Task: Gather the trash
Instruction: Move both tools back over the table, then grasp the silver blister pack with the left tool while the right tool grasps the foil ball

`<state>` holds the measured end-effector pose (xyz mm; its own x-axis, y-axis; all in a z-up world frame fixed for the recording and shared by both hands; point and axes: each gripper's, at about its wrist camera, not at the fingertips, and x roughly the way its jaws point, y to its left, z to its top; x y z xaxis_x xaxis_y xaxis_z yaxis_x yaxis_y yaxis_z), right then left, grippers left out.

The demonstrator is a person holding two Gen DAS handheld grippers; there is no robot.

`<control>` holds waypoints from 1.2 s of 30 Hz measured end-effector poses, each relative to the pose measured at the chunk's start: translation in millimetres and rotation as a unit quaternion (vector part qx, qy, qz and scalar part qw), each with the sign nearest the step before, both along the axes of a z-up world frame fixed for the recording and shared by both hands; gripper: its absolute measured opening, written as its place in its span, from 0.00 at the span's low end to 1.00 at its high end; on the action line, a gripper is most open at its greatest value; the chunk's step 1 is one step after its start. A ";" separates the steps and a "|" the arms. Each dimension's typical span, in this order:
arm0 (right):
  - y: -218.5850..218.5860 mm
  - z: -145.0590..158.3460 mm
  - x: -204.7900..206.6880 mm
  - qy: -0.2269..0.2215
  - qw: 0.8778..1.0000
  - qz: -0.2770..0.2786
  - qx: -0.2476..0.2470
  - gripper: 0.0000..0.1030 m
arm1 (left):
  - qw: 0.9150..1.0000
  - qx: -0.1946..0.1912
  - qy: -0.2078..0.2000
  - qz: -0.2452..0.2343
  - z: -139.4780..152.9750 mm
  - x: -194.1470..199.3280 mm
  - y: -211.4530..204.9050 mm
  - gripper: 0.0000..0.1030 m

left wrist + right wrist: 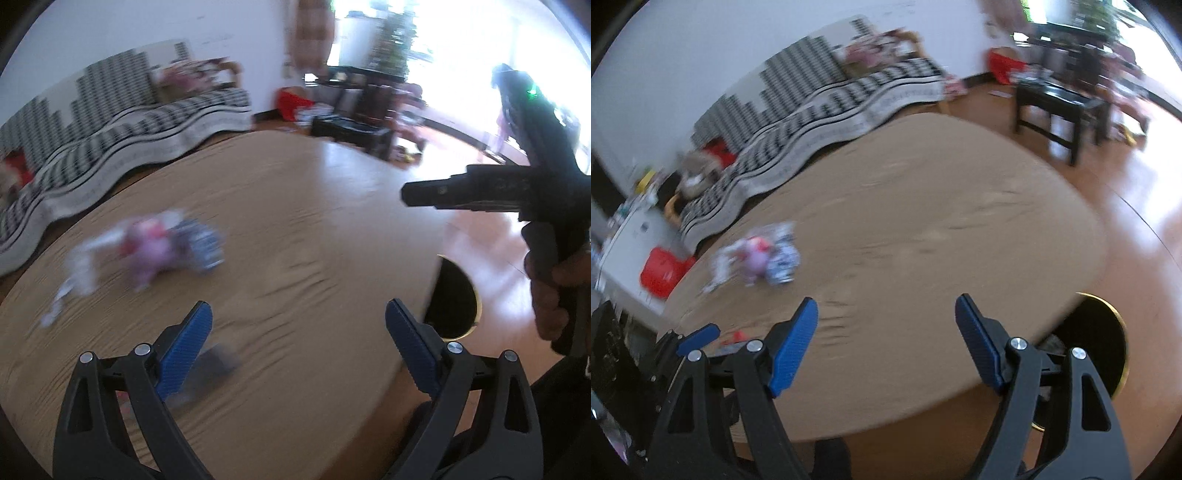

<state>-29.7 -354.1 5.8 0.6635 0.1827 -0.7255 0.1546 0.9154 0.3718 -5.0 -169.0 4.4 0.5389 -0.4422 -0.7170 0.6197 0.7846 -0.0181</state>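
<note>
While both views were smeared with motion blur, no writing or brand could be read on anything. Nearest, the left gripper had its blue fingers spread wide with nothing between them, and the right gripper was about as wide, also empty. A dark blurry scrap lay on the table just beside the left gripper's left finger (couldn't tell what it was). The trash pile, a crumpled mix of white, pink and blue wrappers, sat further out and to the left of both sets of fingers, well apart from them, with bare tabletop in between. A round black bin with a gold rim stood on the floor at the table's near right edge. Beyond were a black-and-white patterned sofa and a dark side table.
</note>
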 end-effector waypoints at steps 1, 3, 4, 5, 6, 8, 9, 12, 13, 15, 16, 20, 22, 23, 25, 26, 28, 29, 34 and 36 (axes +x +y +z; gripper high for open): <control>16.0 0.5 9.0 0.001 1.000 0.013 -0.002 0.73 | 1.000 0.003 -0.001 0.014 -1.4 2.9 19.0 0.89; 43.9 -0.9 26.6 0.004 0.999 0.036 -0.003 0.73 | 1.000 0.012 -0.003 0.027 -6.5 5.3 46.9 0.89; 54.0 -1.6 33.1 0.005 0.999 0.042 -0.004 0.73 | 0.999 0.017 -0.004 0.030 -9.4 5.5 55.6 0.89; 64.5 -3.4 40.6 0.007 0.999 0.049 -0.005 0.73 | 0.999 0.025 -0.006 0.034 -12.8 5.3 67.7 0.89; 73.6 -5.4 47.5 0.010 0.998 0.055 -0.005 0.73 | 0.999 0.030 -0.007 0.035 -15.6 4.8 76.5 0.89; 92.3 -10.9 63.8 0.015 0.998 0.063 -0.001 0.73 | 0.998 0.043 -0.009 0.036 -20.4 4.0 91.8 0.89; 101.5 -14.2 73.6 0.019 0.998 0.067 0.001 0.73 | 0.998 0.048 -0.012 0.039 -22.1 5.2 96.2 0.89; 122.1 -23.3 95.2 0.029 0.997 0.076 0.005 0.73 | 0.998 0.052 -0.002 0.043 -30.0 11.3 111.0 0.89; 127.2 -27.2 100.4 0.033 0.996 0.079 0.005 0.73 | 0.998 0.051 0.002 0.041 -33.2 13.5 115.1 0.89; 138.7 -33.0 112.4 0.040 0.996 0.085 0.004 0.73 | 0.999 0.041 0.012 0.030 -38.9 15.7 121.0 0.89; 145.3 -36.4 117.5 0.044 0.995 0.090 0.000 0.73 | 0.999 0.035 0.019 0.021 -41.7 16.0 120.9 0.89; 158.4 -46.2 132.8 0.056 0.993 0.097 -0.026 0.73 | 0.999 0.036 0.014 -0.007 -50.5 12.4 111.7 0.89; 163.7 -51.2 139.9 0.062 0.992 0.099 -0.037 0.73 | 0.999 0.036 0.015 -0.014 -55.1 14.6 105.1 0.89; 164.5 -53.1 141.5 0.064 0.992 0.101 -0.039 0.73 | 0.999 0.035 0.016 -0.013 -57.0 16.7 101.8 0.89; 169.2 -58.1 148.2 0.070 0.991 0.104 -0.047 0.73 | 0.999 0.032 0.020 -0.012 -58.5 22.0 97.5 0.89; 170.5 -59.9 151.3 0.071 0.991 0.105 -0.049 0.73 | 0.999 0.030 0.020 -0.010 -58.8 24.1 95.7 0.89; 173.8 -64.5 157.8 0.076 0.989 0.109 -0.059 0.73 | 0.999 0.029 0.023 -0.005 -59.3 27.3 93.7 0.87; 174.3 -65.9 159.8 0.077 0.989 0.109 -0.064 0.73 | 0.999 0.031 0.024 -0.003 -60.0 28.8 92.1 0.81; 180.1 -72.7 168.9 0.080 0.986 0.114 -0.091 0.65 | 0.999 0.044 0.021 -0.008 -62.7 24.9 85.7 0.57; 182.9 -72.5 168.7 0.078 0.985 0.120 -0.102 0.44 | 0.999 0.045 0.026 -0.016 -65.1 21.9 84.4 0.47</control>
